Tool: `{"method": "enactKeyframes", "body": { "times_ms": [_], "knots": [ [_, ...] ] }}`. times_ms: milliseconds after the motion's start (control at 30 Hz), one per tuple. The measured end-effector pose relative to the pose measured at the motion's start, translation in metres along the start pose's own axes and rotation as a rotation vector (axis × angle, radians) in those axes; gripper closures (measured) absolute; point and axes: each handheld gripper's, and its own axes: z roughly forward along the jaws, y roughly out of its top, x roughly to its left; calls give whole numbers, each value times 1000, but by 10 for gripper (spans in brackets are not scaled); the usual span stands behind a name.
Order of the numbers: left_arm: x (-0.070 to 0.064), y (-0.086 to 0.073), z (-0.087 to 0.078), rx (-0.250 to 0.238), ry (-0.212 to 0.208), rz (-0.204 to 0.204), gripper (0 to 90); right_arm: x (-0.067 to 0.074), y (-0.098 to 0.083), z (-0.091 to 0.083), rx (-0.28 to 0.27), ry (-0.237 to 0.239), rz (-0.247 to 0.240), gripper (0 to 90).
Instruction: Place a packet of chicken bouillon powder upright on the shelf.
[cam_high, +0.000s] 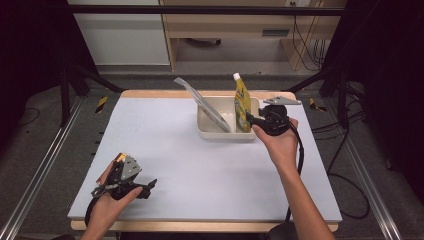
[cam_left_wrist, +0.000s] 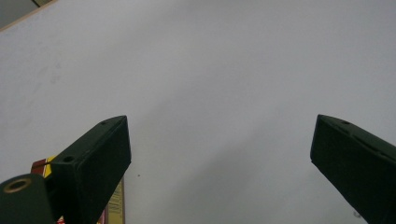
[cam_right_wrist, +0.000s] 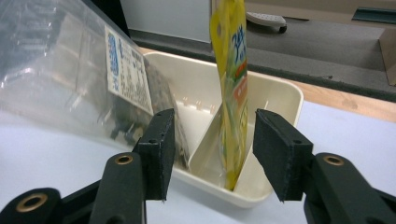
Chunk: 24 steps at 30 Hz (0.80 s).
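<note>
Right gripper (cam_high: 248, 118): at the bin's near right edge, held in a hand (cam_high: 280, 142); its fingers (cam_right_wrist: 156, 151) stand apart, one on each side of the pouch, neither clearly touching it.
Pouch (cam_high: 242, 104): yellow, upright in the bin's right compartment, spout up; in the right gripper view it rises in the gap between the fingers, just beyond their tips.
Bin (cam_high: 216, 133): cream, with a divider inside, near the table's far edge.
Bag (cam_high: 205, 106): clear plastic with a white label, leaning in the bin's left compartment, beyond the right gripper's left finger.
Left gripper (cam_high: 150, 184): low over the table's (cam_high: 165, 150) near left part, well apart from the bin; fingers (cam_left_wrist: 100, 154) wide apart with bare white surface between them.
Left hand (cam_high: 110, 202): wrapped around its gripper's body.
</note>
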Motion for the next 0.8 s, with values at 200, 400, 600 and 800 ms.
{"method": "enactKeyframes", "body": {
  "times_ms": [200,400,600,800],
  "knots": [
    [1,0,0,3,9,5,47,5,-29,-2,-2,9,5,454],
    [6,0,-2,3,28,-5,48,11,-59,-2,13,15,11,419],
    [15,-1,-5,6,52,-28,51,14,-80,-3,39,18,9,336],
    [24,-2,-11,0,77,-46,52,19,-90,-6,52,-15,-15,263]
  ]
}}
